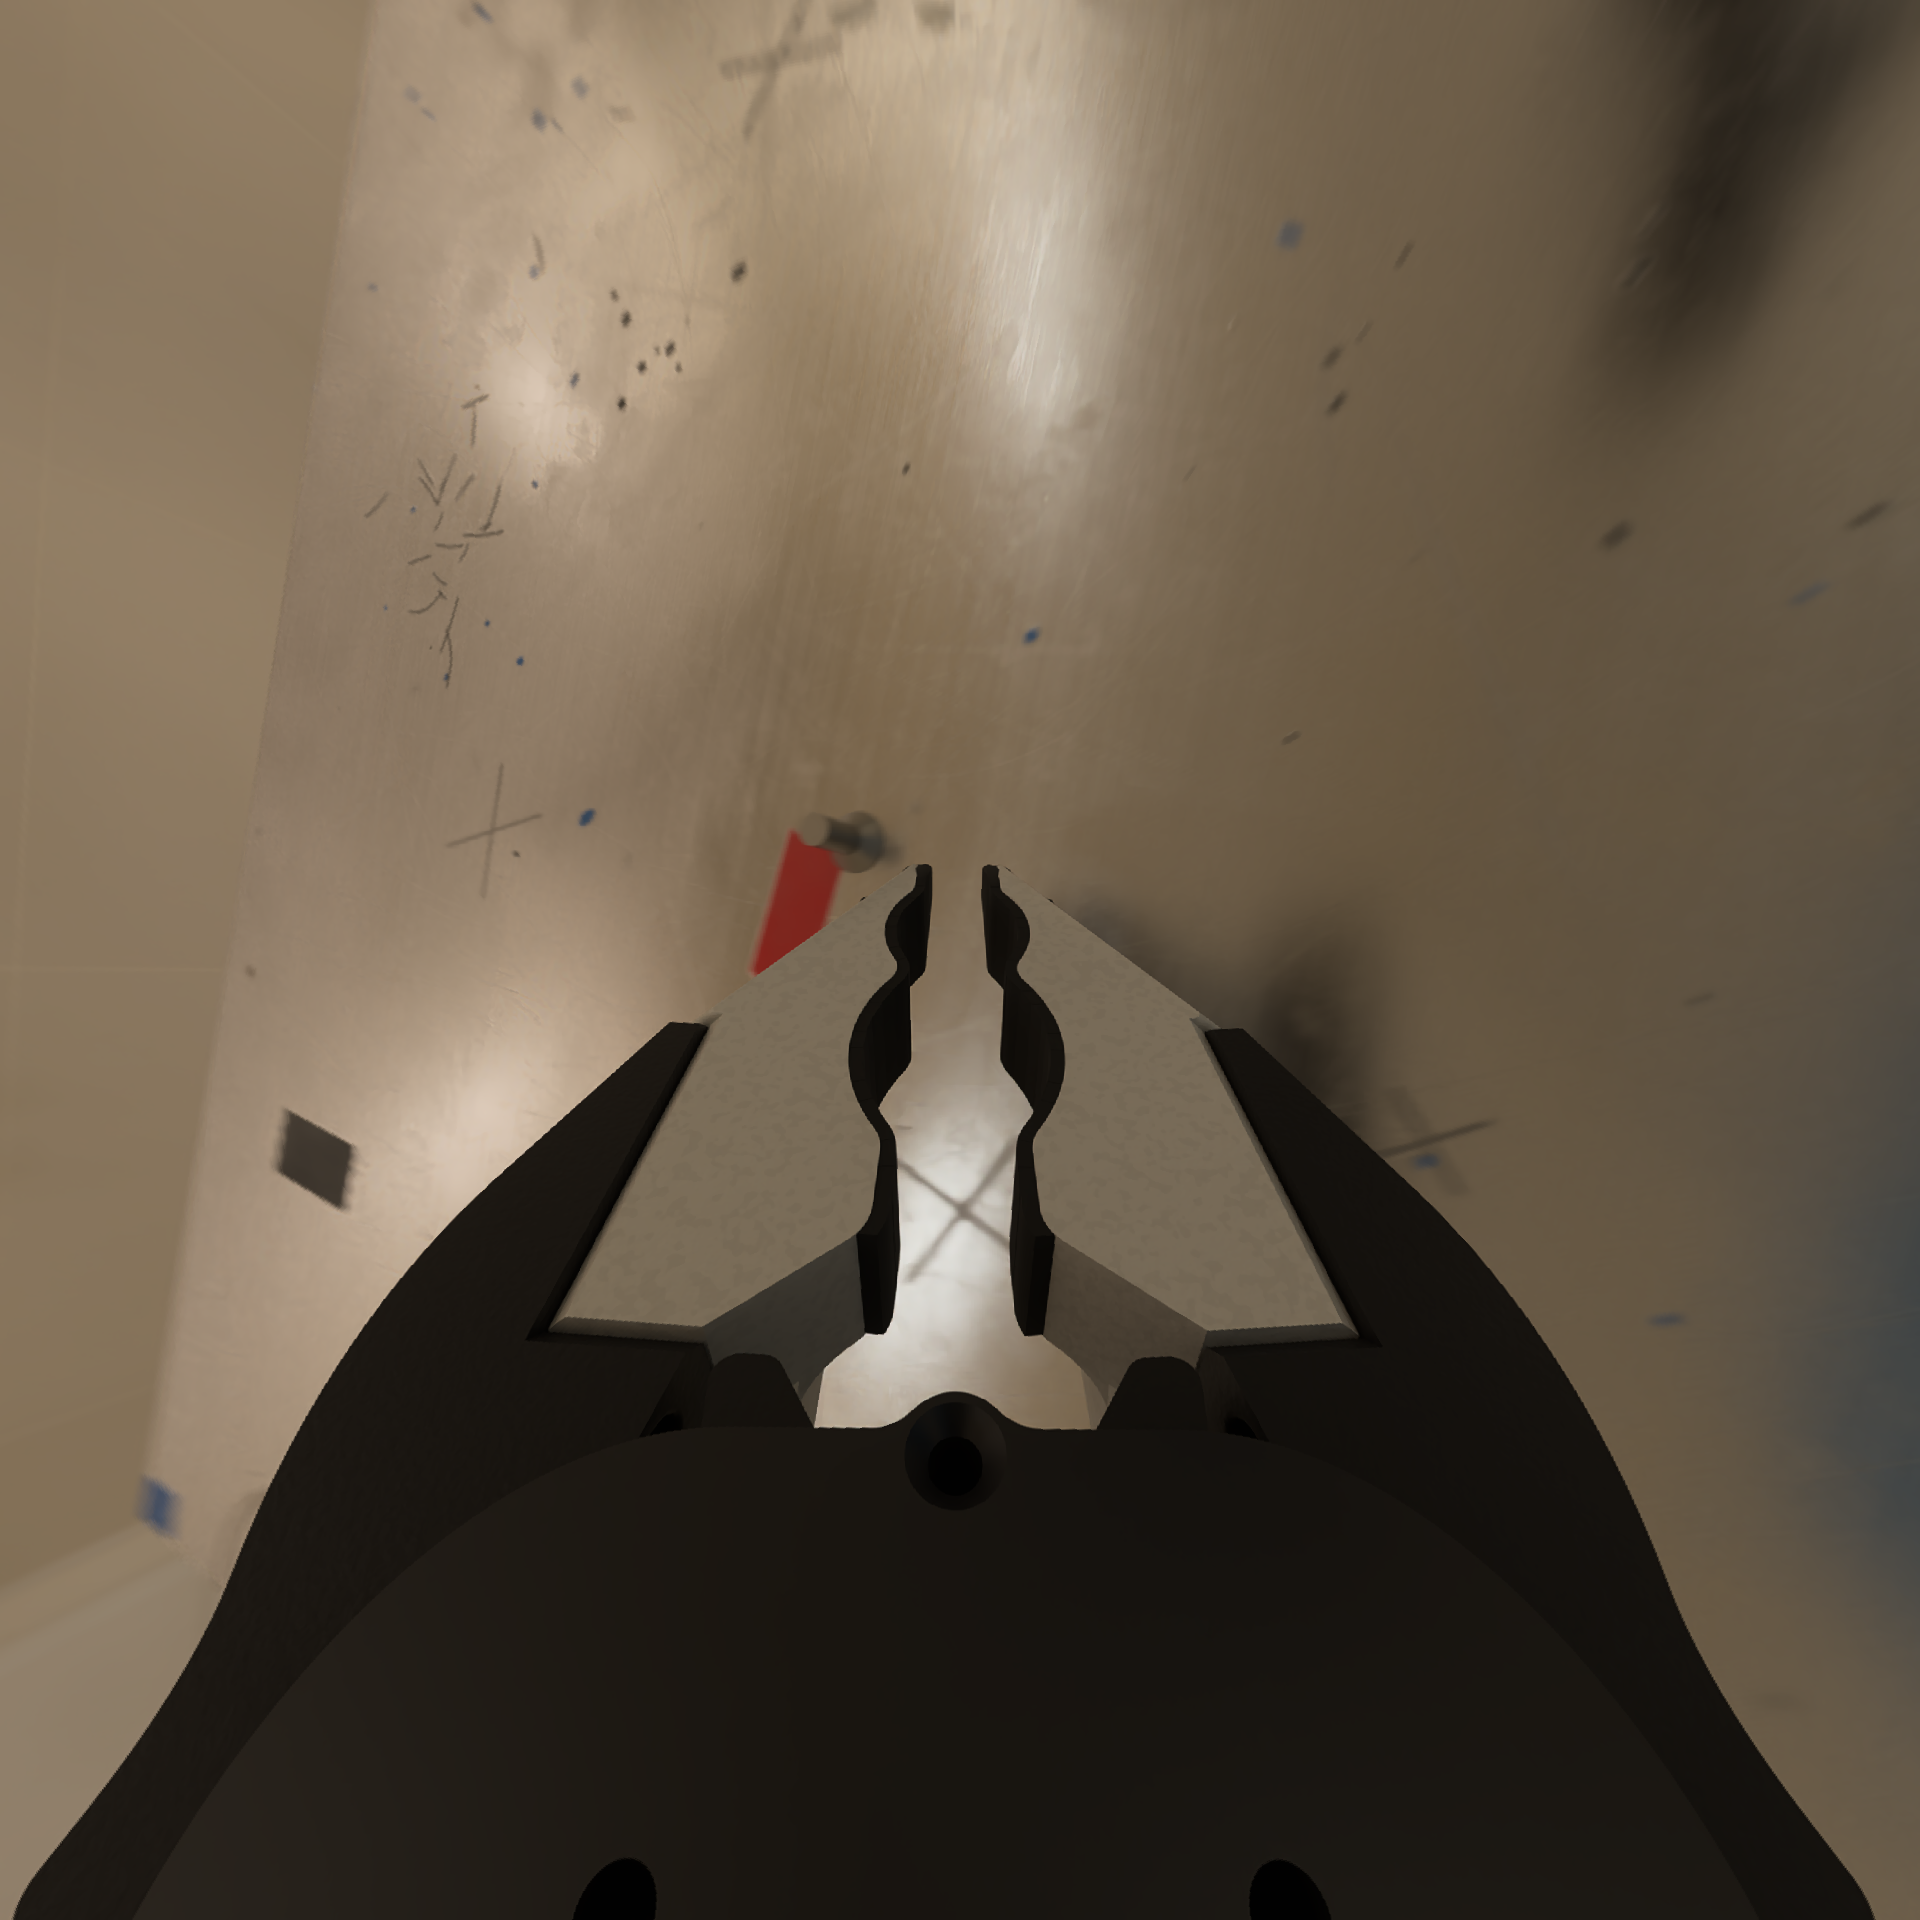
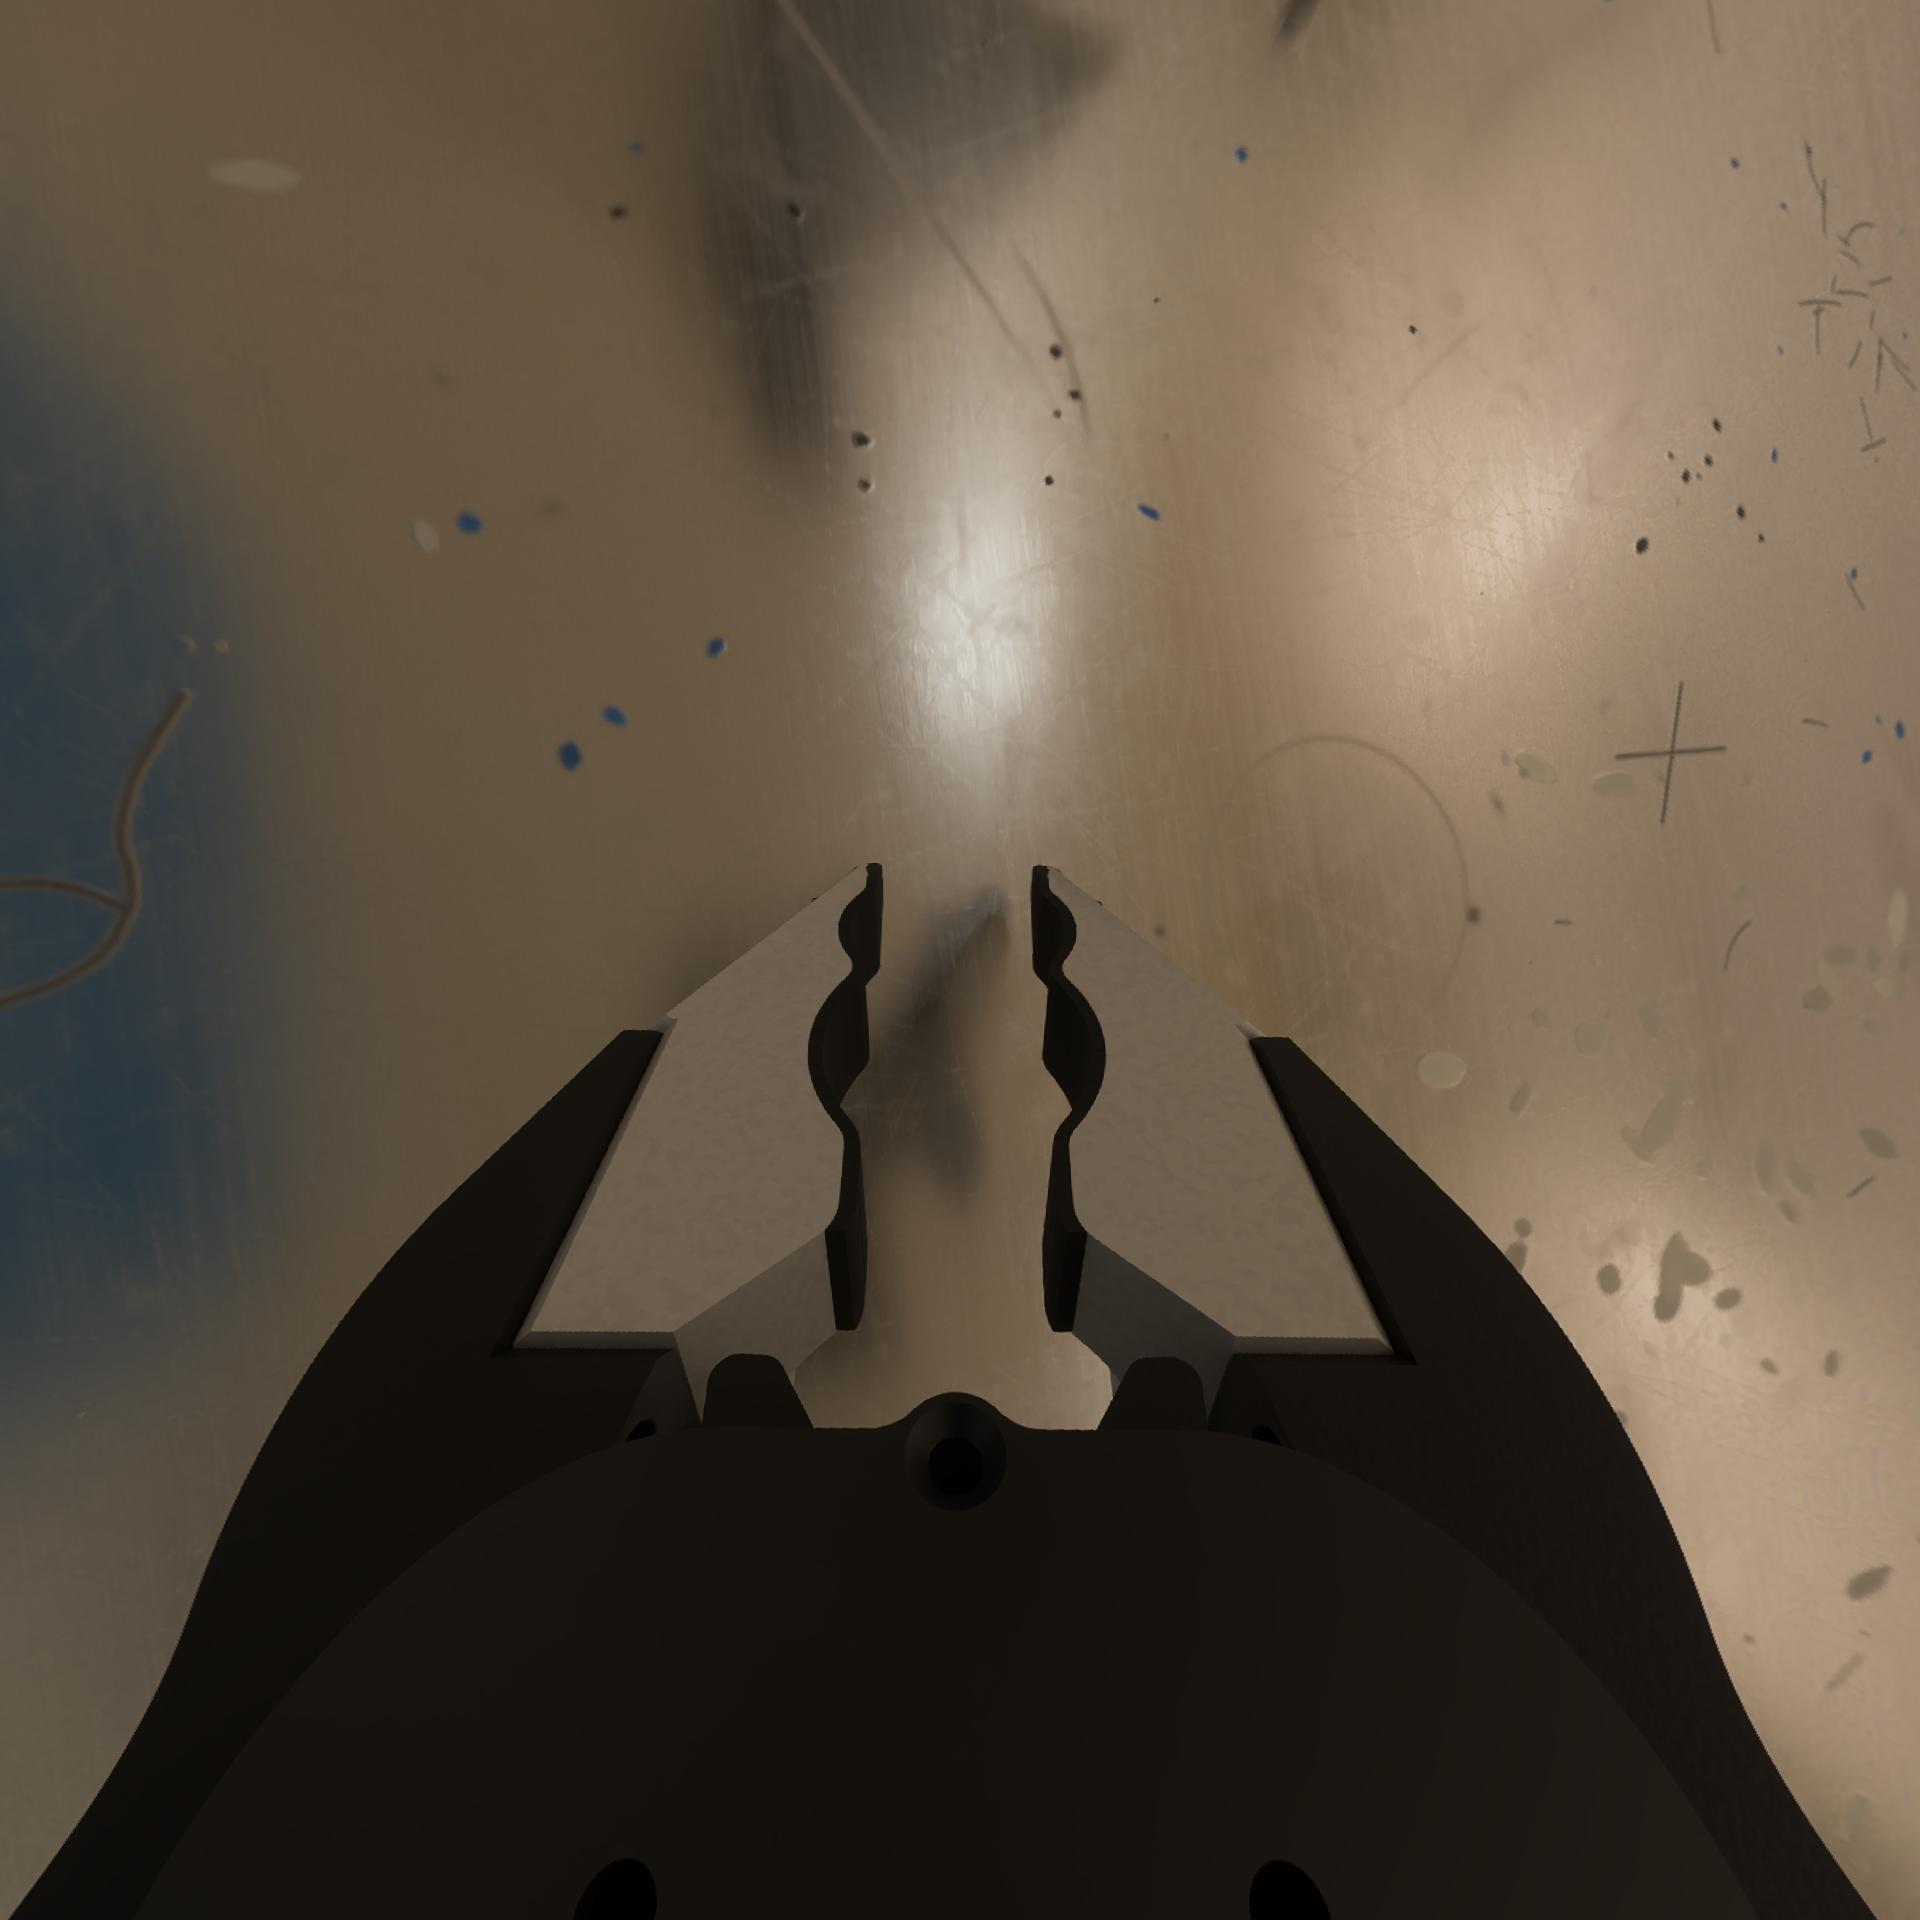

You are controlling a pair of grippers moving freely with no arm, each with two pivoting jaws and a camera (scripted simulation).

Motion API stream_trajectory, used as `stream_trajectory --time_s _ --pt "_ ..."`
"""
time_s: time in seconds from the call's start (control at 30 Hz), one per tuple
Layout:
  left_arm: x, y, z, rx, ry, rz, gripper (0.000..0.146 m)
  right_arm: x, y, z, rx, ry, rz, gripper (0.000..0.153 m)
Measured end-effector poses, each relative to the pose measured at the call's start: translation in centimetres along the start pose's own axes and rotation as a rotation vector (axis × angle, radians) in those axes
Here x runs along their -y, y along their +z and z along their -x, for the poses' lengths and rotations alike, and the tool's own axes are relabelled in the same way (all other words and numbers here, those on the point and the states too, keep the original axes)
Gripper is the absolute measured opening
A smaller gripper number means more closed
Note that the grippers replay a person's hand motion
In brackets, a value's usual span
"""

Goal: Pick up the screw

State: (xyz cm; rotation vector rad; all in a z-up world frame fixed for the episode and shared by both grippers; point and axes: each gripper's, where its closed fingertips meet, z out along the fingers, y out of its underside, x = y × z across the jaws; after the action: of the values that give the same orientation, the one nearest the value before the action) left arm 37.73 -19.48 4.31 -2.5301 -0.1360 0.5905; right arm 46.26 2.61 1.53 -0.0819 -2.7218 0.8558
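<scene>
Left gripper (image 1: 957,873) is closing in on the screw (image 1: 844,837), with the pickup itself not yet done.

Black-bodied and pale-fingered, the left gripper is hovering over the scuffed metal table (image 1: 1247,520) with its jaws parted by a narrow gap and nothing between them. Just beyond and slightly left of its left fingertip, the small silver screw is lying on its side, apparently touching the far end of a red strip (image 1: 795,904); both are sitting nearer the table's left edge than its right. In its own view, the right gripper (image 2: 957,873) is hanging over bare, paint-flecked table with its jaws spread wider and empty, and no screw is showing there. Judging from this, the approach is nearly finished, while lining the fingers up around the screw, closing on it and lifting all remain.
</scene>
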Motion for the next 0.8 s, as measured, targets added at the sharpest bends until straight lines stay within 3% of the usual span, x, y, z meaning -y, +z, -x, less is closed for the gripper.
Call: stream_trajectory --time_s 0.1,0.2,0.37,0.6,0.8 --pt "-0.8 1.9 2.5 -0.036 0.169 0.104 0.010 0.5 -0.6 0.0 0.014 0.059 -0.075 0.033" --pt "-1.7 3.4 3.7 -0.123 0.234 0.208 0.015 1.1 -2.1 0.0 0.027 0.119 -0.198 0.036" --pt "-1.5 4.4 3.2 -0.295 0.243 0.222 0.018 1.9 -4.7 -0.4 0.086 0.221 -0.369 0.035" --pt "-1.5 4.7 3.1 -0.336 0.245 0.253 0.015 2.5 -6.4 -0.3 0.201 0.265 -0.498 0.033" --pt "-1.7 4.6 3.1 -0.362 0.219 0.268 0.008 2.0 -7.1 -1.5 0.191 0.302 -0.548 0.031"
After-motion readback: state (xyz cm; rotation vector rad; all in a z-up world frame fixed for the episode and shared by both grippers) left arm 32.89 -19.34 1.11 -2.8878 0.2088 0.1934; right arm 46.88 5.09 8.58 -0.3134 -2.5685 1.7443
